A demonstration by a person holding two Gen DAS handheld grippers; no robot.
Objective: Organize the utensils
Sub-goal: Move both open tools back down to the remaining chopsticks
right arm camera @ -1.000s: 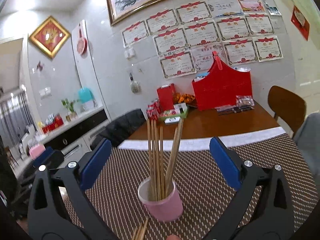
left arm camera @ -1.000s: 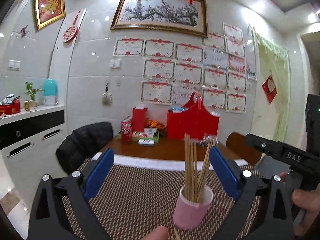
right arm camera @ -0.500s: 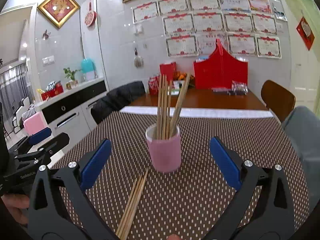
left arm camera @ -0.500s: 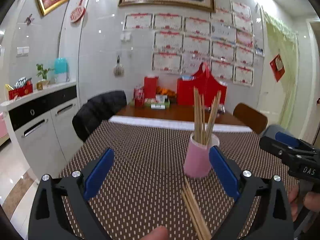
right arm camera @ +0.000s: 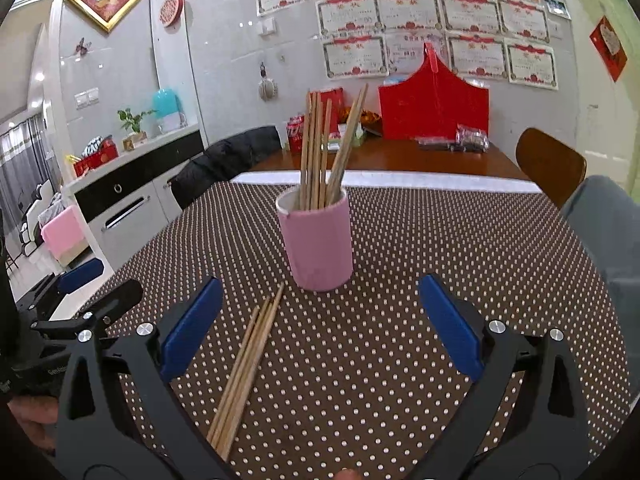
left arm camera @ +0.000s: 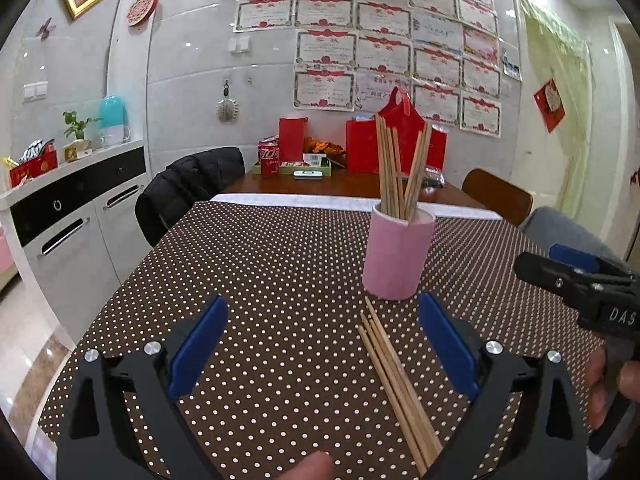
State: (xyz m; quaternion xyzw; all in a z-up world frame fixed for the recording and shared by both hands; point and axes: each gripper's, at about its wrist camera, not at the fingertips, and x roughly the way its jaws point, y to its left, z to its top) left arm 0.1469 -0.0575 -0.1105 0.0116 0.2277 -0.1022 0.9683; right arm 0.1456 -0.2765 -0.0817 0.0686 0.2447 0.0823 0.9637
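A pink cup (left arm camera: 398,254) stands upright on the polka-dot tablecloth (left arm camera: 280,280) and holds several wooden chopsticks (left arm camera: 400,172). A bundle of loose chopsticks (left arm camera: 398,380) lies flat in front of the cup. My left gripper (left arm camera: 324,344) is open and empty, above the cloth, with the loose chopsticks near its right finger. My right gripper (right arm camera: 316,326) is open and empty. In its view the cup (right arm camera: 318,240) stands ahead and the loose chopsticks (right arm camera: 248,364) lie near its left finger. The right gripper (left arm camera: 580,284) also shows at the right of the left wrist view.
Red bags (left arm camera: 400,140), cans and snacks stand at the table's far end. A black-draped chair (left arm camera: 188,188) is at the left and a wooden chair (left arm camera: 496,196) at the right. A white cabinet (left arm camera: 68,216) stands left of the table.
Both grippers have pulled back and tilted down. The cup now sits farther ahead and the loose chopsticks on the cloth have come into full view. Both grippers stay open.
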